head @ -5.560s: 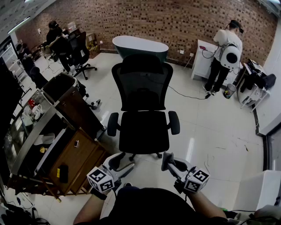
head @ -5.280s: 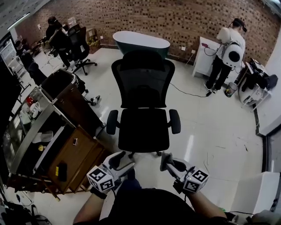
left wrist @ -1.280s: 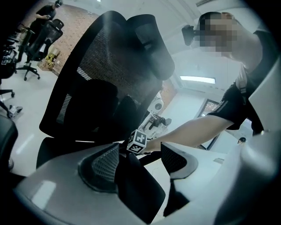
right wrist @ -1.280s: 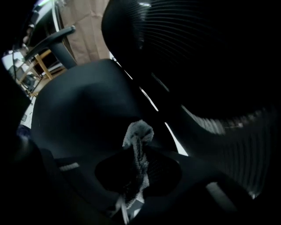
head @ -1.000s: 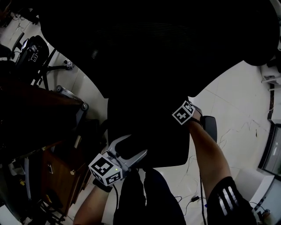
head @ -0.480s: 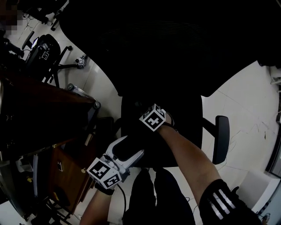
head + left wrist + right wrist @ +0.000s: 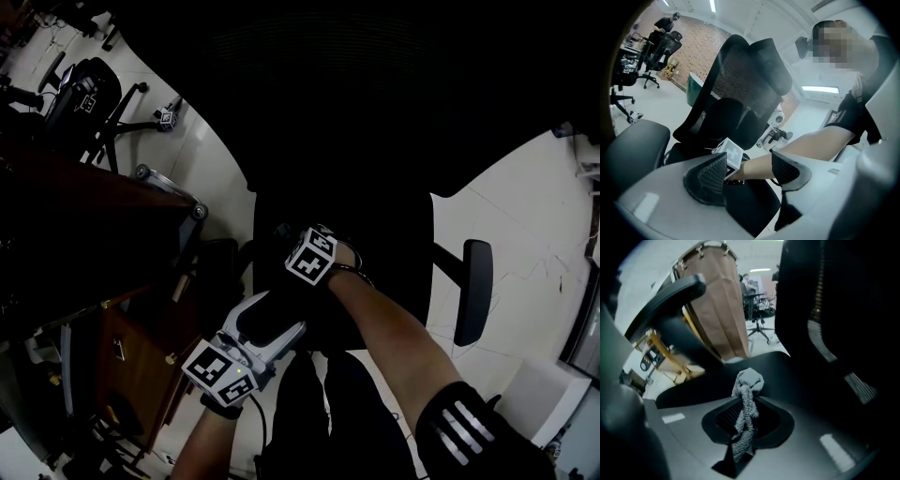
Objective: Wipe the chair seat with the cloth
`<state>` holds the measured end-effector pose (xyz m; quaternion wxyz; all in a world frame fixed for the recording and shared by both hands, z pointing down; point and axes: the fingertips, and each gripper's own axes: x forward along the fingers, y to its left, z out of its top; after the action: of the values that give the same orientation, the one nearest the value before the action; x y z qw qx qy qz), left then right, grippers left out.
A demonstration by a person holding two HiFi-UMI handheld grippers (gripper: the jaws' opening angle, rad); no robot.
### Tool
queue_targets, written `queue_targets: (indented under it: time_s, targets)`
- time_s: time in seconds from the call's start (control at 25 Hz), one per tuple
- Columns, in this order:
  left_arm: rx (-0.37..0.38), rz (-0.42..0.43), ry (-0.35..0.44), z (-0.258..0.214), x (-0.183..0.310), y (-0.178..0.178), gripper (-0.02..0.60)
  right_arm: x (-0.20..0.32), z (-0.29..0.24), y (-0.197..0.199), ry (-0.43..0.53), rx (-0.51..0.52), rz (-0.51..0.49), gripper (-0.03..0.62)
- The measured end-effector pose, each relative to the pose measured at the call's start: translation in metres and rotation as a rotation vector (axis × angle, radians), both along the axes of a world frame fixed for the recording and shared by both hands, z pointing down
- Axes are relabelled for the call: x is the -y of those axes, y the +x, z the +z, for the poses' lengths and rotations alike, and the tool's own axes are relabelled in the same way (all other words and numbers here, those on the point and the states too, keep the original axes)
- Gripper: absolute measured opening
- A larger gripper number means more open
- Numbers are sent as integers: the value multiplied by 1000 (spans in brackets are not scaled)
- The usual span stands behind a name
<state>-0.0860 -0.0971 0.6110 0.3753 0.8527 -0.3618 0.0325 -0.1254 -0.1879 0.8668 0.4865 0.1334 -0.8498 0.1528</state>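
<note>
Two grippers: right gripper [image 7: 745,425] pinches cloth [image 7: 748,383] over chair seat [image 7: 703,385], left gripper [image 7: 747,171], jaws apart, near armrest [image 7: 633,145].

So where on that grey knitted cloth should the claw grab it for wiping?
By its twisted tail, as the right claw has it now: the grey knitted cloth is pinched along that strand, leaving a loose wad beyond the tips. Coming down from above the black chair seat should let that wad press flat.

The right gripper [image 7: 746,422] is reached forward on a bare, outstretched forearm [image 7: 389,328], its jaws closed on a cloth [image 7: 749,380]. The left gripper [image 7: 750,168] sits low, close to the body and nearer than the right one, jaws apart with nothing gripped.
</note>
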Motion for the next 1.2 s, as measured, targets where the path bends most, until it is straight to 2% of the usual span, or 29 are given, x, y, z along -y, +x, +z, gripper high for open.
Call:
queue_targets:
  time_s: [0.12, 0.44, 0.56, 0.68, 0.8, 0.88, 1.0, 1.2]
  targets:
    - [-11, 18, 2, -5, 0, 9, 324, -9, 14, 60, -2, -79, 7, 52]
    - [-47, 94, 9, -20, -1, 46, 324, -8, 10, 251, 12, -284, 178, 52]
    - [-51, 113, 13, -23, -3, 54, 324, -8, 4, 283, 10, -307, 208, 52]
    - [-55, 121, 18, -21, -7, 58, 324, -8, 3, 297, 13, -346, 225, 52]
    - [-47, 121, 21, -25, -9, 54, 324, -6, -2, 289, 28, -343, 237, 52]
    - [-42, 117, 24, -25, -14, 46, 324, -8, -13, 261, 32, -262, 252, 52]
    - [-23, 105, 12, -22, -23, 33, 324, -19, -30, 186, -2, -109, 266, 52]
    - [8, 59, -7, -16, -34, 5, 324, -54, -41, 47, -21, 24, 99, 52]
